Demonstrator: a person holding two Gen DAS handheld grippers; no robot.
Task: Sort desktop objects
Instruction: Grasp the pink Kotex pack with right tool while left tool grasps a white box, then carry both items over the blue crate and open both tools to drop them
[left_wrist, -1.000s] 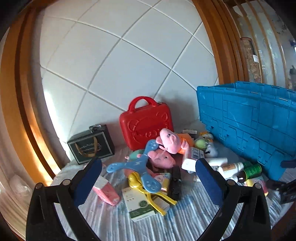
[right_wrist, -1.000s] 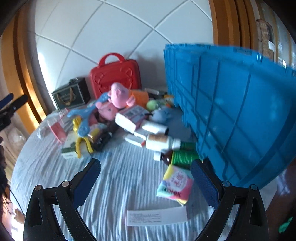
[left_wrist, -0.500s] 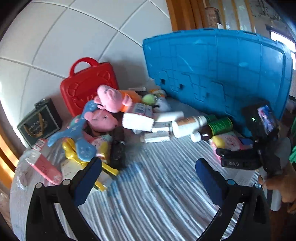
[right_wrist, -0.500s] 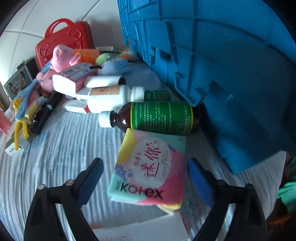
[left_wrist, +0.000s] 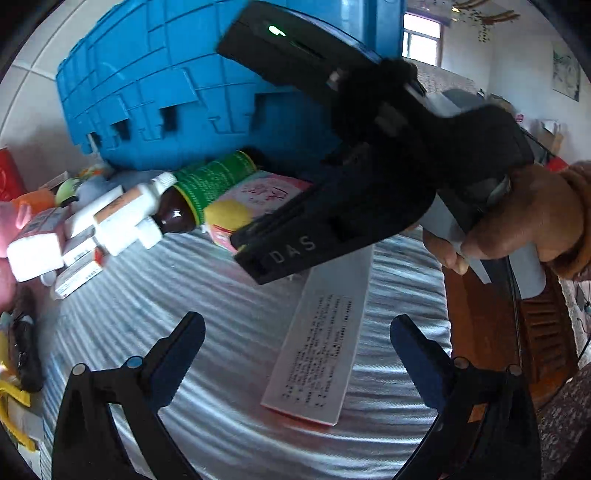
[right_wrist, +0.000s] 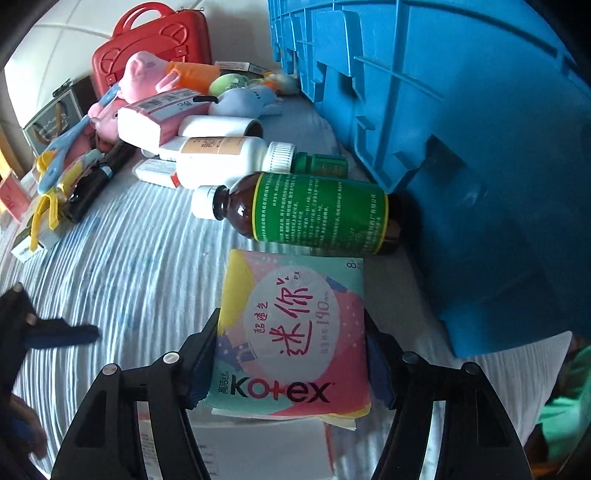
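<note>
Found the blue crate (right_wrist: 461, 110) looming on the right, ribbed and rigid, standing on the striped surface (right_wrist: 129, 258).

Found the soft pad pack (right_wrist: 291, 302) just beside the crate's wall, near the surface's front edge, close to or touching the brown bottle (right_wrist: 314, 210) lying on its side behind it. Could not tell for certain whether the pack rested partly on the long white box (left_wrist: 321, 332) that showed under its near end.

Judged the pack light, squashy and slick in its plastic wrap: likely to buckle or slide under a hard pinch, so best taken across the two long side edges, near the middle, with moderate pressure.

Saw the right gripper (right_wrist: 290, 332) doing just that: fingers closed in on both side edges of the pack, pads pressed against the wrap, pack between them.

Judged the brown bottle heavier, hard, breakable and prone to roll; the white bottle (right_wrist: 221, 158) behind it lighter, also round.

Saw the left gripper (left_wrist: 297, 326) spread wide above the long white box, holding nothing.
</note>
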